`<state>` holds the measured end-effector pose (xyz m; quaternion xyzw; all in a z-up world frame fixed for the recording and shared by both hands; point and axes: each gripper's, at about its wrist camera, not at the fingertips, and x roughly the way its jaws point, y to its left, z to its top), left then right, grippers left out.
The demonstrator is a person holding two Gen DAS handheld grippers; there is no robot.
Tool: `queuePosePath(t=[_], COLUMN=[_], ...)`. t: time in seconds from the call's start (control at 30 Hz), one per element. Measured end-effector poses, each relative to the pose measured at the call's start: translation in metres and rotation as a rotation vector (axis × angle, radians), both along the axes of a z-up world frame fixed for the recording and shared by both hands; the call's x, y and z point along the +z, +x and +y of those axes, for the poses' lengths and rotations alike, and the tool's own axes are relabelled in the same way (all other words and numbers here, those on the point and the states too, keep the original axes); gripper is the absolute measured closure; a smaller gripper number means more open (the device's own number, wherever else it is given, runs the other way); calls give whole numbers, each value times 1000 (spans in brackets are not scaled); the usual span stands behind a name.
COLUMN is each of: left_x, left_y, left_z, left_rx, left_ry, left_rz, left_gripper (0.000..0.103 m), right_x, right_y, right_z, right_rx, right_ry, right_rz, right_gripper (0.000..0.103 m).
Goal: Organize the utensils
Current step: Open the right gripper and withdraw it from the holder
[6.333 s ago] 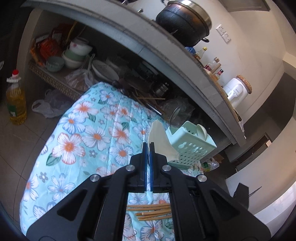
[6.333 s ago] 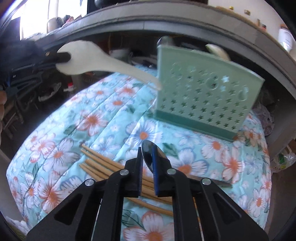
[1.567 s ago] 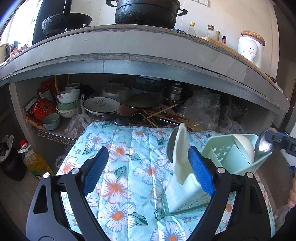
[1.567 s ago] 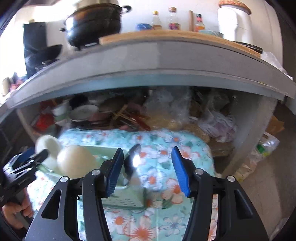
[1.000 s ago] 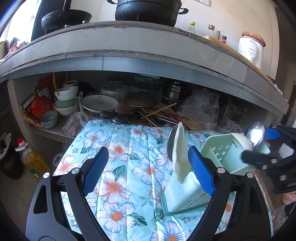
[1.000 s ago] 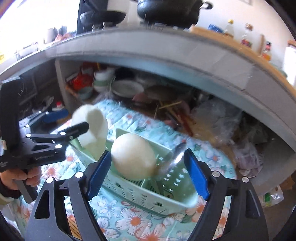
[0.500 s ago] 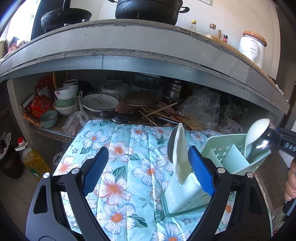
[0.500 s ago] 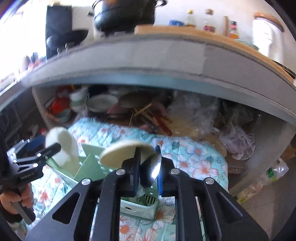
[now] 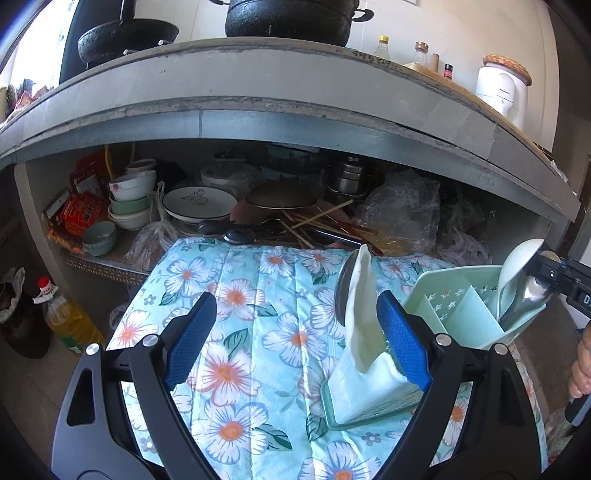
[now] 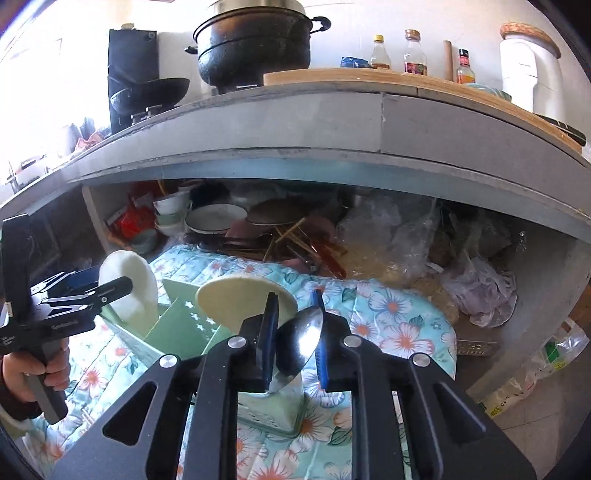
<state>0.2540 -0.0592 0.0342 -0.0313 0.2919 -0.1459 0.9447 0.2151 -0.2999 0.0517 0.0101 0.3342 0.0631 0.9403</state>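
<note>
– What's nearest, from where you stand?

– The right hand-held gripper [image 10: 294, 295], at the right end of the green utensil holder [image 9: 476, 314]. The bowl of a metal spoon [image 10: 299, 339] sits between its blue pads, and its jaws are easing apart. From here the spoon's edges look to touch both pads.

– And the spoon's handle?

– Down inside the holder's end compartment, beside a pale round spoon [image 10: 243, 299] in the same end.

– The other one?

– The left hand-held gripper [image 9: 295, 299] is spread wide with nothing pinched. A hand [image 10: 40, 369] grips its handle. It points at the holder's other end, where a white rice paddle [image 9: 364, 314] stands upright with a metal ladle bowl just behind it.

– What's the holder standing on?

– The worktop, covered by a blue flowered cloth [image 9: 240, 295]. The holder is towards its right side.

– Beyond that?

– A low shelf under a concrete slab, crowded with stacked bowls [image 9: 129, 203], a white plate [image 9: 199, 203], loose chopsticks and plastic bags. An oil bottle [image 9: 70, 321] stands on the floor at the left.

– And on top?

– A big black pot [image 9: 288, 18], a wok, some sauce bottles and a white jug [image 9: 498, 88]
</note>
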Motion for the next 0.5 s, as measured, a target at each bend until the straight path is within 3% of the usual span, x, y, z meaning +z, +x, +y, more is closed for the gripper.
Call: queuePosePath(t=[0.13, 0.33, 0.5], left_x=[2, 11, 29], left_y=[-2, -11, -33], left_z=[1, 1, 8], left_rx=[2, -9, -20], left_ry=[-5, -3, -6], left_rz=[-5, -28, -83], left_gripper=[18, 18, 18], right_x=[10, 25, 36], right_y=[-8, -32, -77], right_z=[-4, -21, -37], right_rx=[-7, -35, -98], right_ry=[25, 130, 231], right_rz=[-18, -47, -76], right_gripper=[57, 47, 38])
